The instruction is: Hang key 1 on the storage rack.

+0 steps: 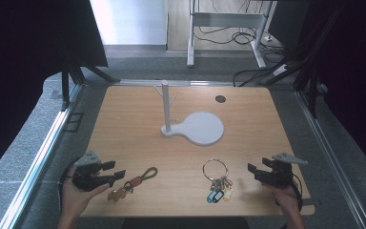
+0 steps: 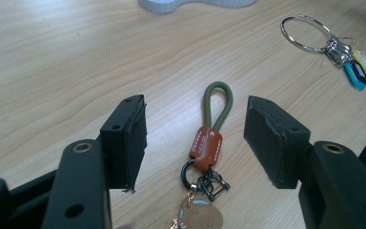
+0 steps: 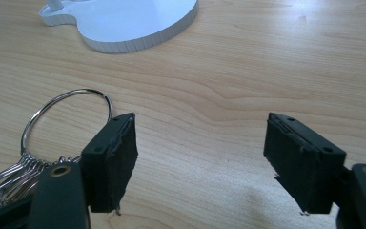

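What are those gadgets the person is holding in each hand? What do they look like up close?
Each hand holds a black two-jaw gripper. The left gripper and right gripper each carry a grey three-cornered plate on top and trail a thin black cable near the wrist. Their jaws are blocky black arms with round screw holes, ending in flat, dark, rubbery-looking pads with slightly ragged edges. No sleeves show on the forearms.

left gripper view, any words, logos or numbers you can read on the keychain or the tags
None can be read.
Brown leather tab of the keychain: a small pale mark near its top and stitching along one edge, too small to read.
Round brass charm below it: surface blurred, no text to make out.
Coloured tags on the key ring: too small to tell whether they carry writing.
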{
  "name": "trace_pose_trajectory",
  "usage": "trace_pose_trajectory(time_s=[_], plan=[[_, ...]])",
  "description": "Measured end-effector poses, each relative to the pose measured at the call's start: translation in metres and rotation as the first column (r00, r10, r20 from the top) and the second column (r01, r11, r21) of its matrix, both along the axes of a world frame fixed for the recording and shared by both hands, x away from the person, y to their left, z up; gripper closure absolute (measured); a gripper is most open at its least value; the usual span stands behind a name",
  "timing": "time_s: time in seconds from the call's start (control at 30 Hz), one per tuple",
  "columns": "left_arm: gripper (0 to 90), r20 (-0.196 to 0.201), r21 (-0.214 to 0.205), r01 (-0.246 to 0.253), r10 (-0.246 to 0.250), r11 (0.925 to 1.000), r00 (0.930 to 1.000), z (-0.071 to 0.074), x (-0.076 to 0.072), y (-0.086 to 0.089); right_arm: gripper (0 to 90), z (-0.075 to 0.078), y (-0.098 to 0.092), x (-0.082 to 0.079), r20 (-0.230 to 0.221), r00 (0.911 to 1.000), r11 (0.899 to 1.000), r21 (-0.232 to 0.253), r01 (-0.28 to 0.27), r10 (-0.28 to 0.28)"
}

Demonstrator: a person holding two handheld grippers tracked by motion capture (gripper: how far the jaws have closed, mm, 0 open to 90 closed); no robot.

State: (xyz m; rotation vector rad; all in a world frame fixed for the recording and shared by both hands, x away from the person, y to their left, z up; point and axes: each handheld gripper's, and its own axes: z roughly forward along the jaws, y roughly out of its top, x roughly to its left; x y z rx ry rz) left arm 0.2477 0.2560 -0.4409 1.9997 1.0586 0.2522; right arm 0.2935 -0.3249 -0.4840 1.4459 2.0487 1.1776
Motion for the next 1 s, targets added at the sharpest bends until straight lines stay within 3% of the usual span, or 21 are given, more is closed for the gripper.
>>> trace_pose_trajectory(time_s=[0.07,0.37,0.47,0.63,0.77,1.0], plan=[[39.9,-0.006,-0.010,0.027,-0.027,0.9996,0.9996,0.002,-0.001,-0.002,28.3,0.000,-0.001,0.001,-0.001,1.0000,1.000,0.002,-0.006,0.006],[39.3,-0.023,0.034,0.070,-0.069,0.9970,0.9974,0.018,0.000,-0.006,30.6,0.000,-0.005,0.001,-0.001,1.0000,1.000,0.013,0.005,-0.005],[39.4,-0.038,0.052,0.107,-0.105,0.9929,0.9938,0.022,0.002,-0.011,30.6,-0.001,-0.003,0.002,-0.005,1.0000,1.000,0.004,-0.001,0.001],[40.0,-0.048,0.090,0.121,-0.117,0.9886,0.9920,0.029,0.005,-0.018,30.5,-0.001,-0.003,0.002,-0.001,0.9999,1.000,0.004,-0.014,0.014],[40.5,-0.080,0.142,0.158,-0.148,0.9772,0.9858,0.032,0.004,-0.025,30.7,-0.001,-0.003,0.001,-0.014,0.9998,1.000,0.009,-0.016,0.016],[40.8,-0.125,0.181,0.165,-0.144,0.9696,0.9817,0.030,0.005,-0.025,30.7,-0.002,-0.002,0.002,-0.025,0.9994,1.000,-0.008,-0.025,0.025]])
